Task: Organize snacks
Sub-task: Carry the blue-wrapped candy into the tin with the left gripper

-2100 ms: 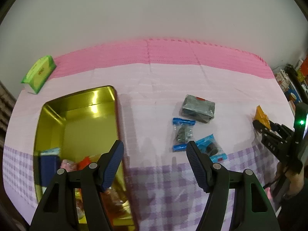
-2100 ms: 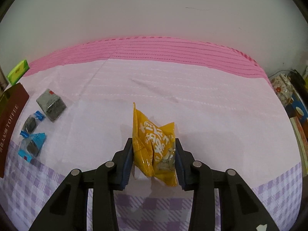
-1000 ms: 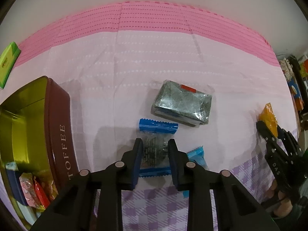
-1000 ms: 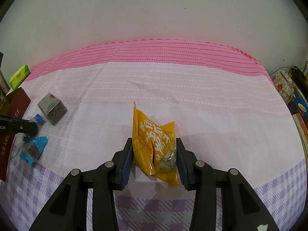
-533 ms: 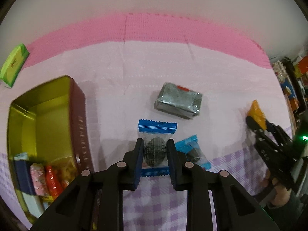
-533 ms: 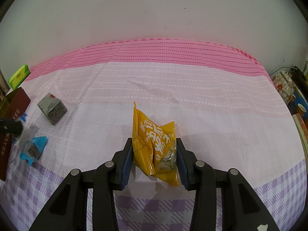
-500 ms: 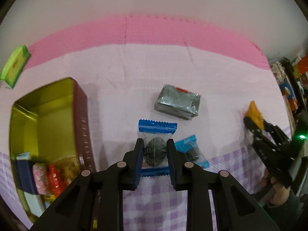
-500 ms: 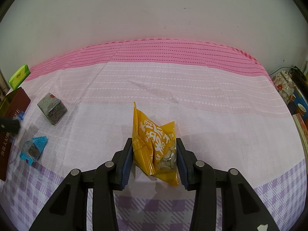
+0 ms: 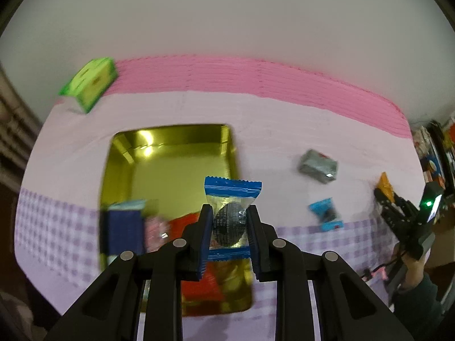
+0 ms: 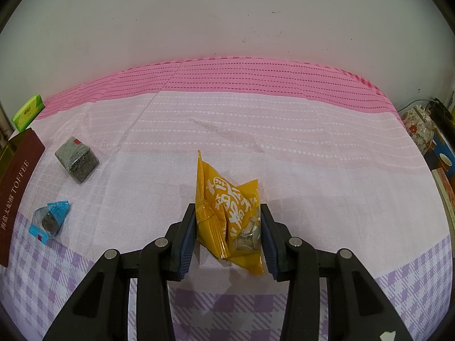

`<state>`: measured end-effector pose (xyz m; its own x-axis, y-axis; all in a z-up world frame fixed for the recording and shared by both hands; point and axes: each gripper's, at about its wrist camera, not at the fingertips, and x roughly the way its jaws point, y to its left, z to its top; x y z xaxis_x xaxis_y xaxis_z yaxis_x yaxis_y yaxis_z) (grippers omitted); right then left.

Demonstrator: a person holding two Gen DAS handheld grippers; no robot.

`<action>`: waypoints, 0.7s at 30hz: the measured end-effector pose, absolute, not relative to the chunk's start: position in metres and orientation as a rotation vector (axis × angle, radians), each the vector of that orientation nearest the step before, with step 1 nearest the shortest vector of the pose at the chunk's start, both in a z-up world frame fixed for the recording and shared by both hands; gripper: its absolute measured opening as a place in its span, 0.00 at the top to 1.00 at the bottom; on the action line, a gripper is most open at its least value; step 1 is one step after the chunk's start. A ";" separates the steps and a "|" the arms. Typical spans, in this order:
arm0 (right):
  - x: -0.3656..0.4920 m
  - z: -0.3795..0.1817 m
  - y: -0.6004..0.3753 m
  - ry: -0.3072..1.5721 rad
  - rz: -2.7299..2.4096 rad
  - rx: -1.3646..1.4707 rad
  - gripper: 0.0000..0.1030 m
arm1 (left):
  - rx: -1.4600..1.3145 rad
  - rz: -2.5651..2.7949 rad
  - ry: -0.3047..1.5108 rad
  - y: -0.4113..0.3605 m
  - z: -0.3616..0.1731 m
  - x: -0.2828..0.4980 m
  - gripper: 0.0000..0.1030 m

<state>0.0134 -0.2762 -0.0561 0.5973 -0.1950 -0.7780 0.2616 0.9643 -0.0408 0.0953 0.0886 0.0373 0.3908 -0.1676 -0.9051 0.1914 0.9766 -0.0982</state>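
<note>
My left gripper (image 9: 229, 221) is shut on a blue-ended candy packet (image 9: 231, 216) with a dark round sweet inside, held in the air over the right part of the open gold tin (image 9: 170, 170). The tin holds a navy box (image 9: 122, 234) and several red and pink snacks at its near end. My right gripper (image 10: 229, 227) is shut on a yellow snack bag (image 10: 227, 207), low over the tablecloth. Another blue candy packet (image 10: 49, 218) (image 9: 325, 216) and a grey foil pack (image 10: 76, 159) (image 9: 318, 166) lie on the cloth between the tin and the right gripper.
A green box (image 9: 89, 83) (image 10: 27, 112) sits at the far left by the wall. The tin's brown TOFFEE side (image 10: 14, 187) shows at the left edge of the right wrist view. Books and a floral pot (image 10: 421, 126) crowd the right edge. A pink and purple checked cloth (image 10: 256, 130) covers the table.
My left gripper has lifted the blue candy packet off the cloth and carried it left, over the tin. The right gripper with the yellow bag has not moved.
</note>
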 end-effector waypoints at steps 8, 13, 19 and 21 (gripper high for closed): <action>0.013 -0.056 -0.276 0.893 -0.265 0.079 0.61 | -0.001 -0.158 1.216 0.119 0.008 0.080 0.76; 0.013 -0.056 -0.276 0.893 -0.265 0.079 0.61 | -0.004 -0.144 1.254 0.126 -0.009 0.071 0.76; 0.013 -0.056 -0.276 0.893 -0.265 0.078 0.61 | 0.010 -0.124 1.270 0.130 -0.021 0.068 0.76; 0.013 -0.056 -0.276 0.893 -0.265 0.078 0.61 | 0.013 -0.121 1.276 0.131 -0.025 0.068 0.76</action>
